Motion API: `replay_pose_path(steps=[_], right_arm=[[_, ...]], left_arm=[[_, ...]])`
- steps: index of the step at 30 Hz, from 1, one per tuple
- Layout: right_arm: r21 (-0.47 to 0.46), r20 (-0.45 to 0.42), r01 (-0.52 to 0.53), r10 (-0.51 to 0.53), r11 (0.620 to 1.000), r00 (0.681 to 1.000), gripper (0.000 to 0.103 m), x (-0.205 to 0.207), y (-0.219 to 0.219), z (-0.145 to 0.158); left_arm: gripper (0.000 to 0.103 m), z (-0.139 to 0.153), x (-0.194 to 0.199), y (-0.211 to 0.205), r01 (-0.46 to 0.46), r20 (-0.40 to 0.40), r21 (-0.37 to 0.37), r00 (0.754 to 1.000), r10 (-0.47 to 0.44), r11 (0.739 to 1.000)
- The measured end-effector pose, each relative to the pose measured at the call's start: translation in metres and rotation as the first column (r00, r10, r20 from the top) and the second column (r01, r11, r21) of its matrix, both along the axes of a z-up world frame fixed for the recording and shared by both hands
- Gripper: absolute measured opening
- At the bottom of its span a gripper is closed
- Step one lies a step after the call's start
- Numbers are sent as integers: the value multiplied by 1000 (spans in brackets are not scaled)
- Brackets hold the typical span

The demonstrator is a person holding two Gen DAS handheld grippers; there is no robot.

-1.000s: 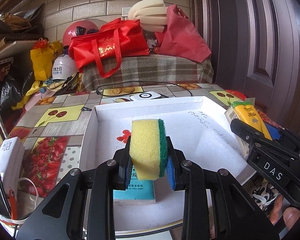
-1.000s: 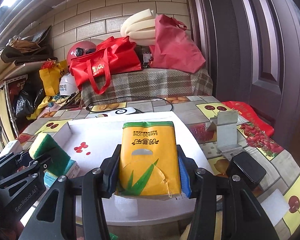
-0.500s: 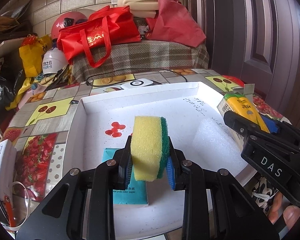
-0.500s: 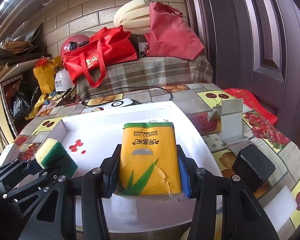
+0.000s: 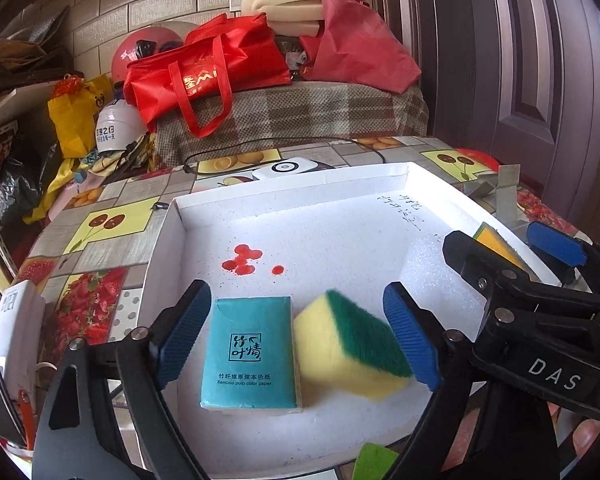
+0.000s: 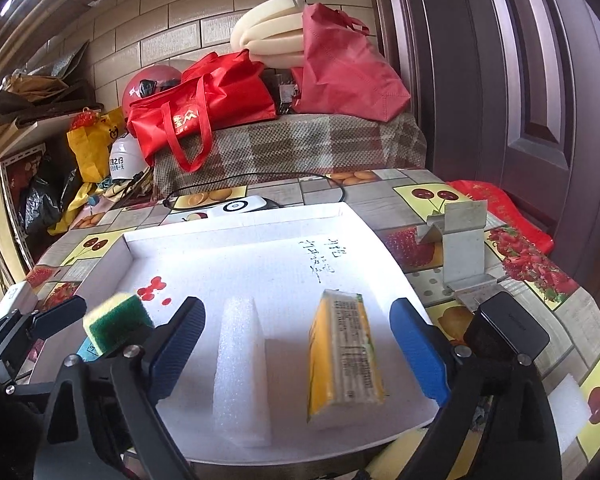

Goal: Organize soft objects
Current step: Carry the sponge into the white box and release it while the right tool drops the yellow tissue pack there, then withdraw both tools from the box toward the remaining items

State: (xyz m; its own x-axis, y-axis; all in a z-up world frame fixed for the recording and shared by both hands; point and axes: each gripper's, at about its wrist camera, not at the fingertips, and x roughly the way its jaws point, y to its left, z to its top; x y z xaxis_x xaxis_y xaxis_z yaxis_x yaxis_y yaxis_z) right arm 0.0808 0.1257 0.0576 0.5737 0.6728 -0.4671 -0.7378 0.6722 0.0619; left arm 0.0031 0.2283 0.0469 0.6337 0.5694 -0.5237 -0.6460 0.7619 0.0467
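Left wrist view centres on the yellow-and-green sponge [image 5: 350, 348], blurred and tilted, lying in the white foam tray [image 5: 340, 188] at its near edge, green scouring face turned up and to the right. Just beside the sponge, on its left, a teal tissue pack [image 5: 252, 354] lies flat on the tray floor. The left gripper [image 5: 298, 334] has its jaws spreading wide; sponge and teal pack both sit between the blue pads [image 5: 182, 330], and neither pad presses on either. Red stains [image 5: 244, 260] mark the tray floor beyond the teal pack.

From the right wrist view, the yellow tissue pack [image 6: 344, 354] stands on its long edge in the same tray, near the front right corner, with a white foam block [image 6: 242, 368] to its left, apart from it. The right gripper [image 6: 298, 350] is likewise opening, its blue pads clear of both the pack and the block between them. The tray rests on a fruit-patterned tablecloth [image 6: 420, 192]. Right of the tray stand a metal bracket [image 6: 462, 248] and a black box [image 6: 506, 326]; beyond it lies a white device [image 6: 238, 205] with a cable.
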Motion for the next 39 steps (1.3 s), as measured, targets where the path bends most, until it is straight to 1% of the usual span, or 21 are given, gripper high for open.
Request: replay_pose_path(steps=[1,2,8,15,18,25,28,33,39], right_arm=[[0,1,0,0,1000,1000,100,0,0,0],[1,1,-1,1,1000,1000,103,0,0,0],[8,27,1,-1,1000,1000,103,-3,-2,2],[18,40,2,-3,1000,999,103,-5,-4,3],[34,52,2,-4,999,999,103,-7,-6,4],[106,99,17,-27,994,995,103,-16,-21,10],[107,109,22,-34,994,993,103,-19,-23,11],[110,96,32,-42,993,994,103,-18,-29,10],[119,102,43,-56,992,993,103,-23,-44,11]], left_arm=[[95,0,0,-1,-3,-1,7,1000,3,1000],[103,1,0,-1,-7,-3,12,1000,7,1000],[103,3,-3,-5,-35,1,50,999,34,998],[103,5,-5,-6,-38,11,61,999,38,997],[103,6,-9,-8,-43,32,68,999,40,997],[103,12,-22,-12,-82,96,95,993,72,992],[103,11,-23,-13,-85,93,97,993,76,992],[103,11,-32,-16,-96,115,95,990,85,991],[103,10,-46,-19,-97,132,74,988,86,993]])
